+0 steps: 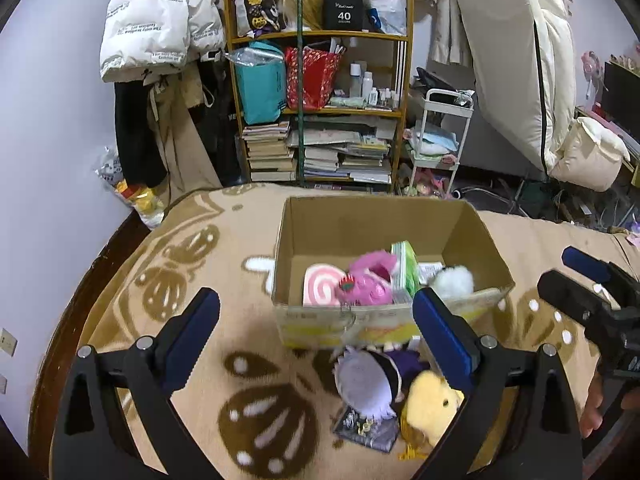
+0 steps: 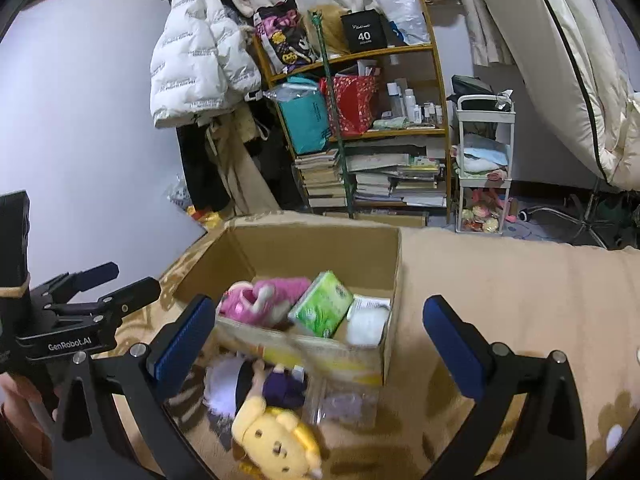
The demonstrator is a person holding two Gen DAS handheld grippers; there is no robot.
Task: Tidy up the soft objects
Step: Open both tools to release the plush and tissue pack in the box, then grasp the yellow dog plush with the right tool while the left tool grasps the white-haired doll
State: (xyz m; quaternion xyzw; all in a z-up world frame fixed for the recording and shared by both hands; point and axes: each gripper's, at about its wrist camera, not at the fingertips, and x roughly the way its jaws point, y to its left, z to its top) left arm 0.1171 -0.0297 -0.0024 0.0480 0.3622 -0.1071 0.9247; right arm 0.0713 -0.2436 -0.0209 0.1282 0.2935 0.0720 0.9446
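An open cardboard box (image 1: 360, 224) stands on a beige patterned blanket (image 1: 160, 280). Inside lie a pink plush (image 1: 370, 280), a pink swirl cushion (image 1: 320, 286), a green tissue pack (image 2: 322, 304) and a white fluffy toy (image 1: 454, 280). In front of the box lie a lavender-haired doll (image 1: 366, 380) and a yellow plush (image 1: 430, 404); the same yellow plush (image 2: 276, 440) and doll (image 2: 260, 384) show in the right wrist view. My left gripper (image 1: 316, 316) is open and empty above these toys. My right gripper (image 2: 320, 328) is open and empty, also over them.
A cluttered wooden shelf (image 1: 320, 108) with books and bags stands behind the bed. A white jacket (image 1: 152, 24) hangs at the left. A white cart (image 1: 440, 136) and a folded mattress (image 1: 516, 64) stand at the right. A clear plastic packet (image 2: 344, 404) lies by the box.
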